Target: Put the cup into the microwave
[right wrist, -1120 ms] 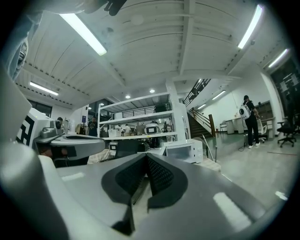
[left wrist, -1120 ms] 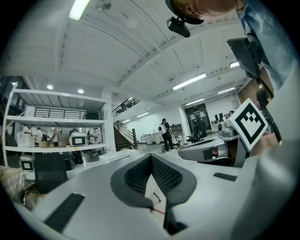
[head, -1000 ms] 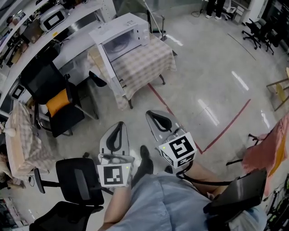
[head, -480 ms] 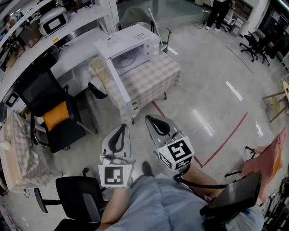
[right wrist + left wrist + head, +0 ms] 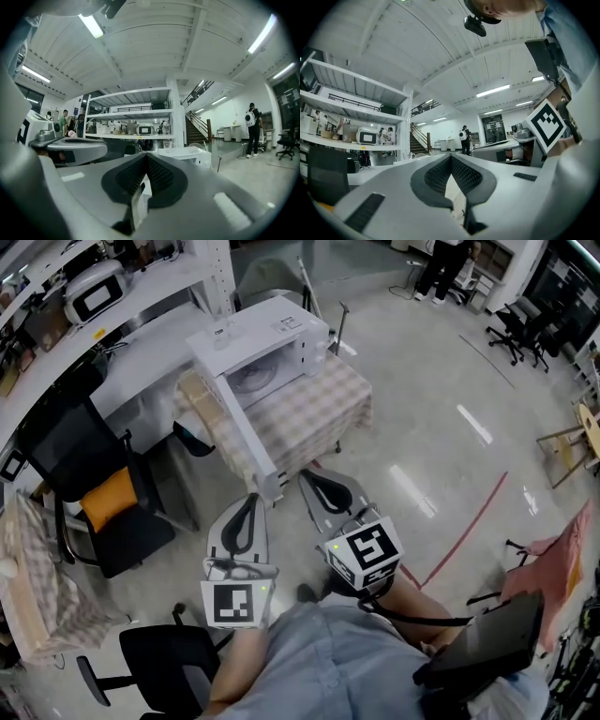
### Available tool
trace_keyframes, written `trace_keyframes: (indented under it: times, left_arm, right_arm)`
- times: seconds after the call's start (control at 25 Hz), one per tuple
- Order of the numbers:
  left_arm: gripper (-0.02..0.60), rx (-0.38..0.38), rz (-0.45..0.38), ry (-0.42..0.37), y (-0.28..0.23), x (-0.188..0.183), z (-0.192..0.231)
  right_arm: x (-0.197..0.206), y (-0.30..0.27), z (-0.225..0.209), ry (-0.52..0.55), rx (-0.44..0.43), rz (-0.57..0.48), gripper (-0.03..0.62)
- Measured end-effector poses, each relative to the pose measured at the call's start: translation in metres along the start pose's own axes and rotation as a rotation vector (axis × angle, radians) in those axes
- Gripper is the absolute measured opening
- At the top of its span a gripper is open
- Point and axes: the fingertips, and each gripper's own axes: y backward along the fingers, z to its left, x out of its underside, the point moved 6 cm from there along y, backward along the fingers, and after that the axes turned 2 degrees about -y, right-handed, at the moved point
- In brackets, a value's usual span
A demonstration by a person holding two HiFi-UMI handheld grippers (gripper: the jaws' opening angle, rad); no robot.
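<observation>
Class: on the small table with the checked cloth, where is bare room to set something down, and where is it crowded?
Bare: the checked tablecloth between the white microwave and the cloth's near edge. Crowded: the far end, filled by the microwave, and the left edge, where its open door stands out.

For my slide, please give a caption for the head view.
Left tool and right tool, both shut and empty, held before a microwave with its door open.
</observation>
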Motion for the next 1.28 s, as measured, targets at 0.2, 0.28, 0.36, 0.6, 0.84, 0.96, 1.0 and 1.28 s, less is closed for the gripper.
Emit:
trace_keyframes:
  times: [0.2,0.28,0.36,0.6,0.84,0.96,1.0,1.28]
  left_arm:
    - [0.005,0.005,0.027,0.005,-0.02,0.008,0.009]
    - [0.005,0.004,0.03,0.0,-0.033,0.009,0.012]
    - [0.005,-0.001,0.033,-0.001,-0.048,0.009,0.017]
    - [0.005,-0.027,0.071,-0.013,-0.105,0.014,0.039]
    - [0.005,-0.087,0.093,-0.026,-0.162,0.01,0.065]
    - [0.005,-0.115,0.113,-0.039,-0.188,0.007,0.077]
    - [0.005,-0.126,0.113,-0.045,-0.196,0.005,0.081]
    - [0.005,-0.183,0.117,-0.058,-0.246,-0.002,0.098]
  right_arm:
    - [-0.002,-0.016,-0.015,-0.021,0.004,-0.014,0.002]
    - [-0.001,-0.025,-0.026,-0.025,0.006,-0.022,0.002]
    - [0.001,-0.036,-0.039,-0.034,0.006,-0.023,0.002]
    - [0.002,-0.087,-0.082,-0.057,-0.029,-0.013,0.002]
    - [-0.003,-0.144,-0.125,-0.082,-0.087,-0.007,0.002]
    - [-0.006,-0.169,-0.145,-0.089,-0.12,-0.007,0.002]
    - [-0.008,-0.177,-0.151,-0.09,-0.132,-0.008,0.002]
    - [-0.012,-0.219,-0.188,-0.105,-0.184,-0.004,0.003]
